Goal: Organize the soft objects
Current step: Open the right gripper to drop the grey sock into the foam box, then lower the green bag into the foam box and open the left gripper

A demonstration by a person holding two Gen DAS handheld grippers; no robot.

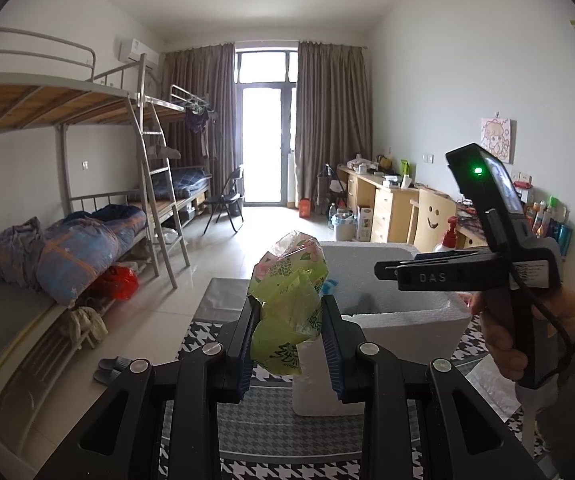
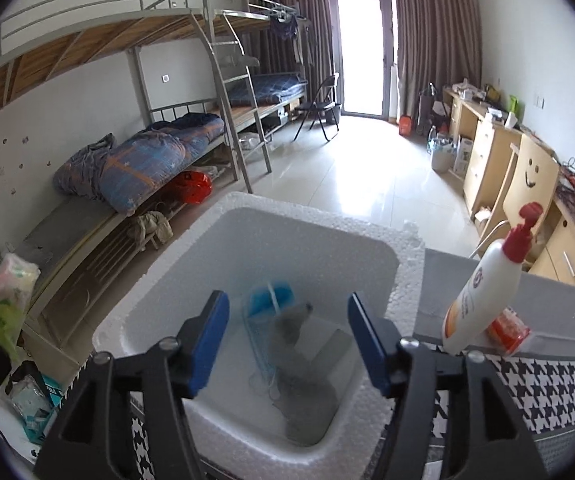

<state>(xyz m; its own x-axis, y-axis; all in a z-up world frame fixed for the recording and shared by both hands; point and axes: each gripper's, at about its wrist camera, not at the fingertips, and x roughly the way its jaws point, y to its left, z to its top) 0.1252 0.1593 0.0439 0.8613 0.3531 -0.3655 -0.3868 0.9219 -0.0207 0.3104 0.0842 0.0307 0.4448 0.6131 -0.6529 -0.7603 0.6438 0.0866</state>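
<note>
The left gripper clamps a crinkled green plastic tissue pack between its fingers. The right gripper hangs with fingers spread apart over a white foam box holding a blue face mask.

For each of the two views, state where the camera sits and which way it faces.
Left wrist: sits on the left tool, facing down the room toward the balcony door; its fingers clamp a green tissue pack, and the right tool in the person's hand shows at right.
Right wrist: sits on the right tool, open, tilted down into the foam box.
Shared: foam box, tissue pack, white pump bottle, bunk beds.
</note>
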